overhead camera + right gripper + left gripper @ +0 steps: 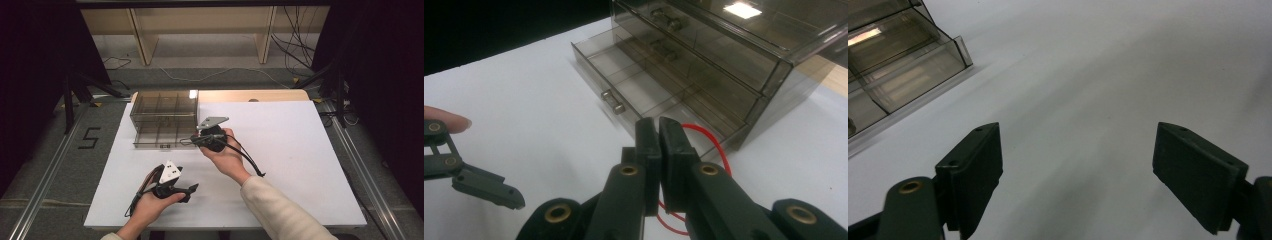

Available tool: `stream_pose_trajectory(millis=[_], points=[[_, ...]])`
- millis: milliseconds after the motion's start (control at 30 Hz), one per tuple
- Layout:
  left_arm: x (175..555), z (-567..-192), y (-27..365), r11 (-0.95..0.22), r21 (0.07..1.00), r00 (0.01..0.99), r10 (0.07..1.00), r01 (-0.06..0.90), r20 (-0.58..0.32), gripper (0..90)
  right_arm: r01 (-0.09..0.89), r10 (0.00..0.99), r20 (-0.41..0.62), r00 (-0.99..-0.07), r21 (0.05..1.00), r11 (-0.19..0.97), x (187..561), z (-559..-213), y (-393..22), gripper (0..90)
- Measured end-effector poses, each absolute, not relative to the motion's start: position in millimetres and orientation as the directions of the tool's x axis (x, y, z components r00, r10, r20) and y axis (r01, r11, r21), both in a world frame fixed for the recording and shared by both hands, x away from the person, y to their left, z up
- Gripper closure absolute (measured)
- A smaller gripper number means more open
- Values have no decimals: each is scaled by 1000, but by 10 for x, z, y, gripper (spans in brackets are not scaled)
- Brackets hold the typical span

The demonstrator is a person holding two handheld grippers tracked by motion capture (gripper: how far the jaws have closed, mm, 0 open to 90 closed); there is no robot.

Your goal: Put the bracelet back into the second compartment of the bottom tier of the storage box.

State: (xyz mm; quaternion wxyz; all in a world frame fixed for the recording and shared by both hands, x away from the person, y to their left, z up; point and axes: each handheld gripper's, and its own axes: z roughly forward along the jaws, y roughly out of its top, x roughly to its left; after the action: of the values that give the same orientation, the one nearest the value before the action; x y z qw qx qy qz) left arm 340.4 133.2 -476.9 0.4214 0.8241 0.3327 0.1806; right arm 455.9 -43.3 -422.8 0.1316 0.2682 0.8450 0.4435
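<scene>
At the right front corner of the smoky plastic drawer cabinet (164, 116), the right gripper (658, 131) is carrying a loop of red band (711, 137), its jaws clenched together on it; the loop is showing above and below the jaw tips in the right gripper view, so the band is sitting pinched between the pads, just off the white table (280, 150). The bottom drawer (624, 82) is standing pulled out, its divided compartments lying open and, as far as can be made out, bare; its small clear knob (613, 101) is facing the gripper. The two upper drawers are sitting closed.

The left gripper (1075, 155) is resting low over the table near the person's edge, jaws spread wide with nothing between them, well apart from the cabinet.

Judging by this, the carrying step is in hand: the band is being brought towards the open drawer. The next move is calling for lifting the tips over the drawer's front wall, settling above one compartment, then letting the jaws part so the band drops inside rather than snagging on a divider.
</scene>
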Motion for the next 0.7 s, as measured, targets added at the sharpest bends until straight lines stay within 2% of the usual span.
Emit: stream_pose_trajectory(millis=[700], points=[[3395, -4771, 1327, -424, 816, 716, 698, 394, 17, 206, 328, 537, 23, -843, 813, 480, 4710, -4232, -135, 880]])
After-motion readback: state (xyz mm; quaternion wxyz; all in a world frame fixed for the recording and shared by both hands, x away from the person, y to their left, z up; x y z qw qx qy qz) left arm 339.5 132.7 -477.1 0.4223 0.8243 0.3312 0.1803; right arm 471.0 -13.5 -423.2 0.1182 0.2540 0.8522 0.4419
